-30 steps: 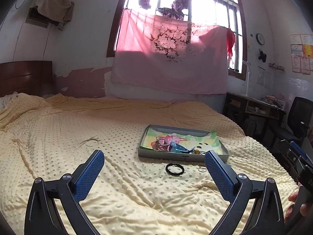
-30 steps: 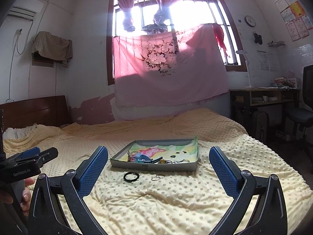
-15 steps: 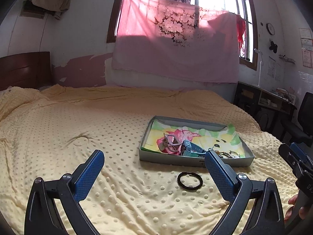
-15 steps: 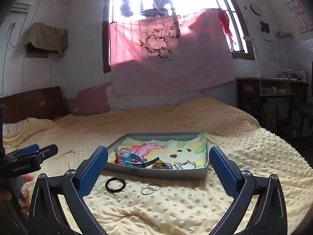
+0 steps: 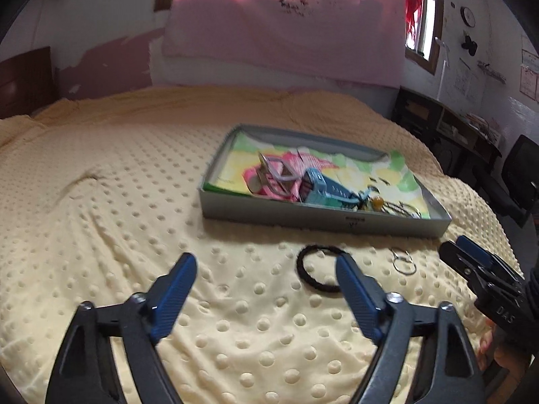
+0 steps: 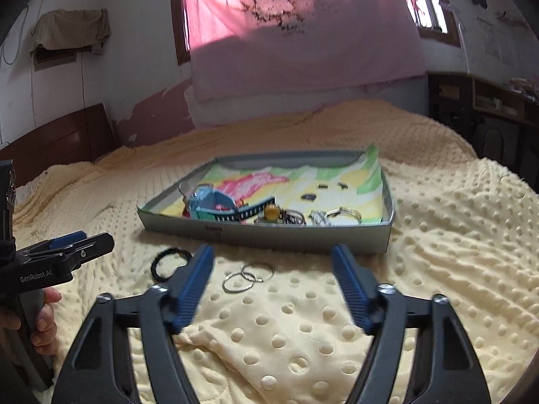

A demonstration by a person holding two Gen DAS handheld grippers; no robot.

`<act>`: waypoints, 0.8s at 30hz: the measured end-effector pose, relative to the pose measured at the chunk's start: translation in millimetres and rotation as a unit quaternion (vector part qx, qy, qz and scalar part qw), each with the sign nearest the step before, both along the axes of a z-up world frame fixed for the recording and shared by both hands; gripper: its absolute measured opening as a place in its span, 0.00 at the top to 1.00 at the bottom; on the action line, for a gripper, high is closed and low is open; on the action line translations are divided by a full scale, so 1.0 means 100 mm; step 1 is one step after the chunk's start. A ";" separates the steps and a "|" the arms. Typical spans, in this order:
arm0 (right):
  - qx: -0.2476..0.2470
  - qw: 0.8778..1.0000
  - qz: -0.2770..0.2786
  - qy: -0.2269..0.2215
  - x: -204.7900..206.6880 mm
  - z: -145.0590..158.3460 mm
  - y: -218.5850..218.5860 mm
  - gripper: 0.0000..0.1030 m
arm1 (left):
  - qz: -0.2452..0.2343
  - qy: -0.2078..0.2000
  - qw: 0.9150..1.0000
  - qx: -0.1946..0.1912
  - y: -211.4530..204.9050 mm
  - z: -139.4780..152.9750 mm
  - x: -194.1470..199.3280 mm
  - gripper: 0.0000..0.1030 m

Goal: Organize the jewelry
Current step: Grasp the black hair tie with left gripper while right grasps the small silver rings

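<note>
A grey shallow tray [image 5: 323,217] [image 6: 269,235] with a colourful liner lies on the yellow dotted bedspread; it holds a pink watch, a teal watch [image 5: 318,187] [image 6: 209,203], rings and small pieces. In front of it on the blanket lie a black hair tie [image 5: 318,271] [image 6: 168,264] and two linked silver rings [image 5: 403,262] [image 6: 247,276]. My left gripper [image 5: 266,269] hovers low over the blanket just left of the hair tie, jaws closing with nothing between them. My right gripper [image 6: 273,262] hangs above the silver rings, jaws closing, nothing touched.
The bed [image 5: 101,202] spreads wide to the left and back, with a dark headboard [image 6: 57,141] at far left. A desk [image 5: 448,124] and black chair [image 5: 518,181] stand off the bed's right side. A person's hand [image 6: 43,316] holds the left gripper.
Both grippers have come forward and down toward the tray and tilted downward; the tray, hair tie and rings now loom larger. Both pairs of jaws have narrowed.
</note>
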State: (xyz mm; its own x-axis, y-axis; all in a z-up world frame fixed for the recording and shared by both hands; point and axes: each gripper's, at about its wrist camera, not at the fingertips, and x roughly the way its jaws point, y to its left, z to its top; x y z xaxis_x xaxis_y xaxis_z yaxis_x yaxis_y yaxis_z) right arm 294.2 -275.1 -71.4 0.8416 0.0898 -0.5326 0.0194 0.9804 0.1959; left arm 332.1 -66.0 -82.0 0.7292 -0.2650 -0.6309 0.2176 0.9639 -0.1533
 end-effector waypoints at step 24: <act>0.007 0.992 0.075 0.100 0.49 -0.42 0.24 0.74 | -0.090 0.081 0.993 0.000 -0.46 -0.34 0.36 0.94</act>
State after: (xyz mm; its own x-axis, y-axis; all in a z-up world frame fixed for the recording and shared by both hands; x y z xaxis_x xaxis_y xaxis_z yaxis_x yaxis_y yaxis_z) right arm 343.0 -251.0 -113.3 0.6953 0.2144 -0.6860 -0.0866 0.9725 0.2162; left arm 367.7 -112.5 -116.1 0.5582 -0.3828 -0.7361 0.3595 0.9112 -0.2013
